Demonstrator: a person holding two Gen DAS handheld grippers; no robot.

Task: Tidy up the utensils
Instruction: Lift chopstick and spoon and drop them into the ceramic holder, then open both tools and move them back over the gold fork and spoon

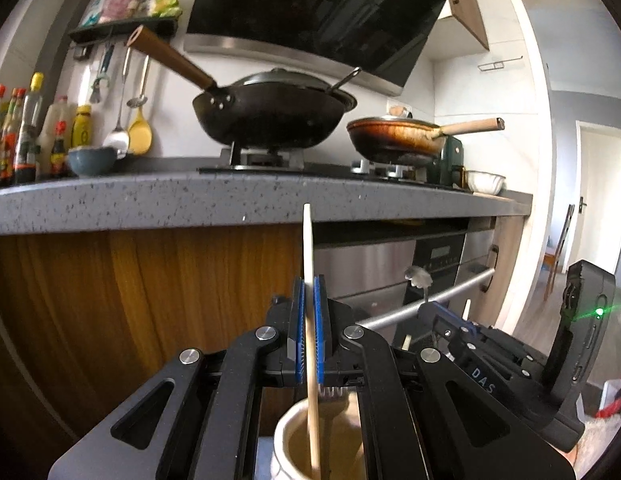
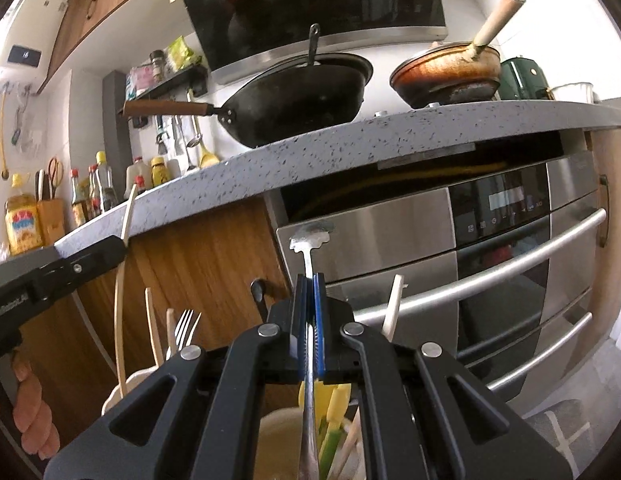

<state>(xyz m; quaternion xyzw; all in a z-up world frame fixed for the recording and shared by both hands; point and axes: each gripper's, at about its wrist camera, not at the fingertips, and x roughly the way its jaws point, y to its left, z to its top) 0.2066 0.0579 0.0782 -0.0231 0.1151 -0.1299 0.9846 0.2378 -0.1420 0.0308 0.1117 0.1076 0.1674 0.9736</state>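
Note:
In the left wrist view my left gripper (image 1: 309,292) is shut on a flat pale wooden stick (image 1: 307,240) that stands upright; its lower end reaches down into a cream cup (image 1: 284,436) below the jaws, where fork tines (image 1: 330,391) also show. In the right wrist view my right gripper (image 2: 309,292) is shut on a thin metal utensil (image 2: 309,256) with a flared, ornate upper end. Its lower part runs down into a cup (image 2: 278,436) holding yellow and green plastic pieces (image 2: 330,408). The left gripper (image 2: 90,258) appears at the left of that view with its stick over another cup (image 2: 114,396) of forks and sticks.
A grey speckled countertop (image 1: 150,204) runs above, carrying a black wok (image 1: 270,112) and a brown pan (image 1: 394,136). Below it are a wooden cabinet door (image 1: 130,280) and a steel oven with bar handles (image 2: 510,264). Sauce bottles (image 1: 18,136) stand at the left.

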